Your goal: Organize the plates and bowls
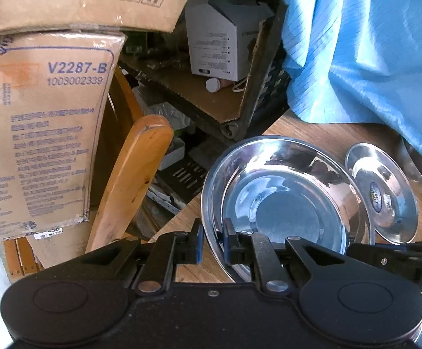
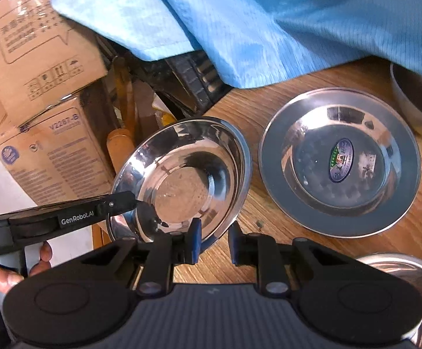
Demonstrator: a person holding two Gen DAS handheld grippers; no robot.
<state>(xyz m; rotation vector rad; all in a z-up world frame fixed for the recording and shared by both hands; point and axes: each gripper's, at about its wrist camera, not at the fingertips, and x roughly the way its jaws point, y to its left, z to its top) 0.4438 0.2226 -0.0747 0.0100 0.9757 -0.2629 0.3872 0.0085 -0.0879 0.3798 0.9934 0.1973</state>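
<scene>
A shiny steel bowl (image 1: 286, 200) is tilted up off the wooden table. My left gripper (image 1: 213, 242) has its jaws astride the bowl's near rim, one finger outside and one inside, closed on it. In the right wrist view the same bowl (image 2: 182, 180) hangs at the table's left edge with the left gripper's finger on its rim. My right gripper (image 2: 214, 242) has its jaws astride the bowl's other rim with a gap showing. A flat steel plate with a sticker (image 2: 339, 160) lies on the table to the right; it also shows in the left wrist view (image 1: 382, 192).
A blue cloth (image 2: 269, 23) hangs over the table's far side. Cardboard boxes (image 1: 36, 131), a wooden chair back (image 1: 132, 180) and a cluttered shelf (image 1: 199, 93) stand beyond the table's left edge. Another steel vessel (image 2: 409, 276) sits at my right, and a dark pot (image 2: 414, 101) at the far right.
</scene>
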